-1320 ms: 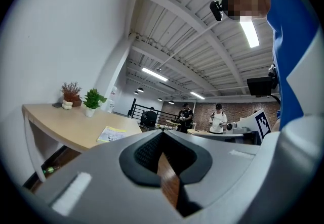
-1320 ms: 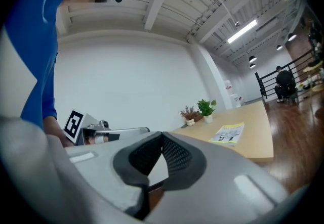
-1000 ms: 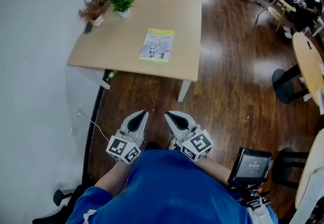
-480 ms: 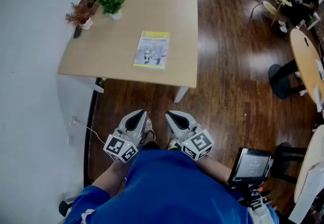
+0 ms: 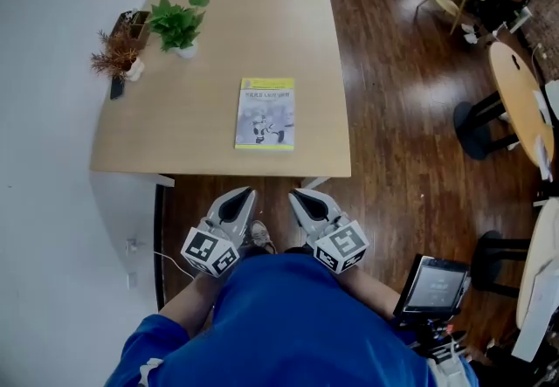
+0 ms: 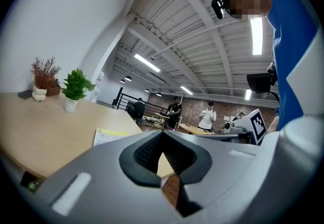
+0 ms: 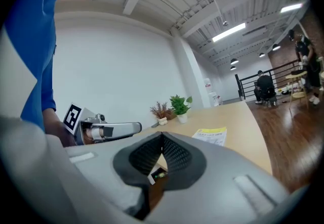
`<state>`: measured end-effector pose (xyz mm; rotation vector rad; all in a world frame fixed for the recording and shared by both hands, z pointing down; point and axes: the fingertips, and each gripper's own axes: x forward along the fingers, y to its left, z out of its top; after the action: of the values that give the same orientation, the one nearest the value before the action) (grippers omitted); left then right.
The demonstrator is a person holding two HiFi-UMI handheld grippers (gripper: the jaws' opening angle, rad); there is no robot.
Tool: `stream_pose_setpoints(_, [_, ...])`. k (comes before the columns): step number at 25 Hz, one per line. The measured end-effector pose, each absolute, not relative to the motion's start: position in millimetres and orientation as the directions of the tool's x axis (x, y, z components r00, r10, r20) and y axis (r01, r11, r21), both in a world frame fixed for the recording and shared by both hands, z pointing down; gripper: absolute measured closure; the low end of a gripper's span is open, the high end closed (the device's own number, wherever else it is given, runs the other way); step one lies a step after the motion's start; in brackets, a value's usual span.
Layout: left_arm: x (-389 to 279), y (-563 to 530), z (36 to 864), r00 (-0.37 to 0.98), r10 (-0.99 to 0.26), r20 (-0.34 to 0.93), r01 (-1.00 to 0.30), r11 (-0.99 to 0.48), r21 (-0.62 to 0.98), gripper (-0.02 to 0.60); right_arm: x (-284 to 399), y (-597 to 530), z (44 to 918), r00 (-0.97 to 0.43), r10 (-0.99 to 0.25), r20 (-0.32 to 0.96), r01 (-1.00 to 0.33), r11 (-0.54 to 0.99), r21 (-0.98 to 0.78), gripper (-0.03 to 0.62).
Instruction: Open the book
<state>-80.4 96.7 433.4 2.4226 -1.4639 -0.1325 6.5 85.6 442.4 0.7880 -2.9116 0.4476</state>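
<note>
Close against the person's body, the left hand-held gripper (image 5: 242,197) and the right hand-held gripper (image 5: 299,199) each have their jaws pressed together on nothing, short of the surface (image 5: 166,136). Beyond them the book (image 5: 265,113) lies closed, cover up, near the front edge, so the opening looks wholly undone. Potted plants (image 5: 177,20) stand at the far left corner.

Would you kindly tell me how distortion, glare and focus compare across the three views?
Head view: evenly lit, the book sharp, the table edges slightly bowed, soft sheen on the floor. Left gripper view: strong fisheye, black corners, the ceiling light blown out, the left gripper soft. Right gripper view: same fisheye, bright white wall, the right gripper blurred.
</note>
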Motion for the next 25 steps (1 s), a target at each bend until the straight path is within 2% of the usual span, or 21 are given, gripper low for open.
stream_pose_setpoints(7, [-115.6, 60.8, 435.1, 0.527, -0.845, 0.09, -0.82, -0.478, 0.315, 0.575, -23.6, 56.4, 445.8, -0.813, -0.552, 0.185, -0.582, 0.771, -0.258, 0.591])
stream_pose_setpoints(15, [-118.8, 30.1, 452.7, 0.563, -0.815, 0.137, -0.797, -0.492, 0.35, 0.575, -15.6, 24.3, 460.0, -0.755, -0.615, 0.227, -0.656, 0.705, -0.27, 0.591])
stream_pose_setpoints(25, [-113.0, -28.1, 477.2, 0.552, -0.803, 0.224, -0.817, -0.468, 0.337, 0.575, -4.4, -40.6, 501.2, -0.744, -0.596, 0.301, -0.668, 0.678, -0.309, 0.591])
